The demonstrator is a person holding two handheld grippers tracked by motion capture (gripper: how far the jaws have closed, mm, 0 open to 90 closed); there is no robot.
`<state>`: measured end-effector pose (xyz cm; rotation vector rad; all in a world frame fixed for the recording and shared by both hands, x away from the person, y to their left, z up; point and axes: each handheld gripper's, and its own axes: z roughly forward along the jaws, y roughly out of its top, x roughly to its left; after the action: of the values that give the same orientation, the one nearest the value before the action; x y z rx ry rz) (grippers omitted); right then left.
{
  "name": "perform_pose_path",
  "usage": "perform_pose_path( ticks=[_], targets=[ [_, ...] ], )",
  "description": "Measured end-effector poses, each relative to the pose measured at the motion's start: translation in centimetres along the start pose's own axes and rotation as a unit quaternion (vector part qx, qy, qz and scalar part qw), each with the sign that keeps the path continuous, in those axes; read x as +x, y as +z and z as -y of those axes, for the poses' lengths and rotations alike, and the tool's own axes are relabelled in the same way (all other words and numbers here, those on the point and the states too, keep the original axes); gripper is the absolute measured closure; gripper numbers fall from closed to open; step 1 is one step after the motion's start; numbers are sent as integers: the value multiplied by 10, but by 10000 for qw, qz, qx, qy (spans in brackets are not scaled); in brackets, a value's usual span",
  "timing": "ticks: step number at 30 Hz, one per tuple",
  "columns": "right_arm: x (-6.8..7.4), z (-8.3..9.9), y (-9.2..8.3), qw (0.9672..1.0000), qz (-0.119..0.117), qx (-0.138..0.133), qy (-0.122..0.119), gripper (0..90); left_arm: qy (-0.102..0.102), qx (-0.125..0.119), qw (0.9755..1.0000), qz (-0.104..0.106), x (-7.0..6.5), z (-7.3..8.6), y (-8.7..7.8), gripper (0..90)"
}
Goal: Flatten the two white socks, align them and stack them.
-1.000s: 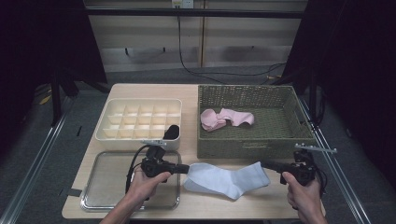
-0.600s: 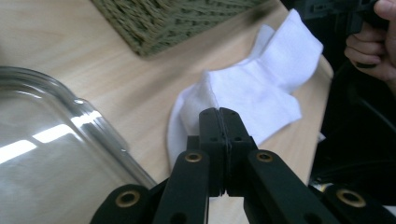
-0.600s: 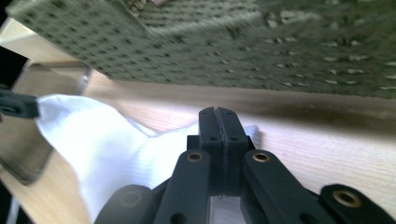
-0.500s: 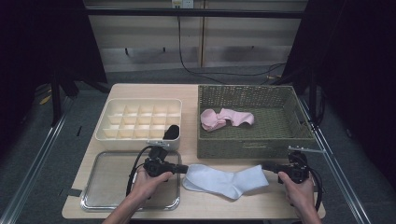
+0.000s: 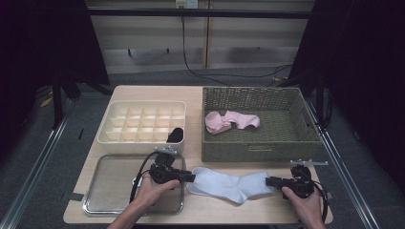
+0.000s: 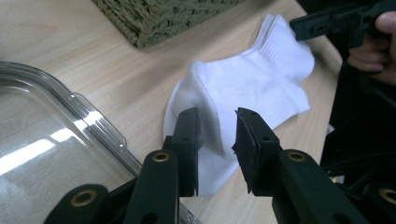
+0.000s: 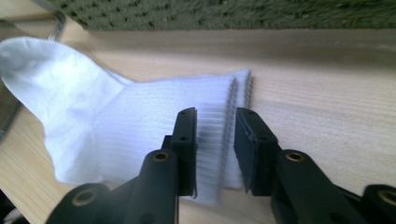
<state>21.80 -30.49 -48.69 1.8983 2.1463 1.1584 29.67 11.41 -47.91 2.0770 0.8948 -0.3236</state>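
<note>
Your left gripper (image 5: 191,177) sits at the toe end of the white sock (image 5: 231,185), its jaws having just been parting; in the left gripper view (image 6: 215,140) the fabric lies in the gap with neither pad pressing it, so the grip is released. Your right gripper (image 5: 270,181) is at the ribbed cuff end, its jaws also just parting, and in the right gripper view (image 7: 215,140) the cuff lies loose between them. The sock lies flat on the wooden table (image 5: 191,93), near edge, just right of the clear tray (image 5: 90,200) and in front of the wicker basket (image 5: 248,152) that holds a pink sock (image 5: 231,120). No brand, label or writing can be read anywhere.
</note>
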Motion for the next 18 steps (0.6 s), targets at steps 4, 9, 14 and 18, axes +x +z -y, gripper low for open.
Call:
perform_pose_path(
  ticks=[4, 9, 14, 18],
  targets=[
    [2, -1, 3, 9998, 126, 56, -131, 833, 92, 114, 9999, -31, -1, 2, 5, 834],
    [2, -2, -3, 9999, 27, -53, -90, 888, 57, -34, 9999, 132, -2, -2, -2, 892],
    [-1, -8, -14, 9997, -112, -233, 18, 892, -86, -301, 9989, 345, 1, -7, -15, 893],
    [0, -12, -16, 9994, -173, -285, 36, 893, -127, -312, 9990, 305, 4, -6, -19, 894]
  ],
)
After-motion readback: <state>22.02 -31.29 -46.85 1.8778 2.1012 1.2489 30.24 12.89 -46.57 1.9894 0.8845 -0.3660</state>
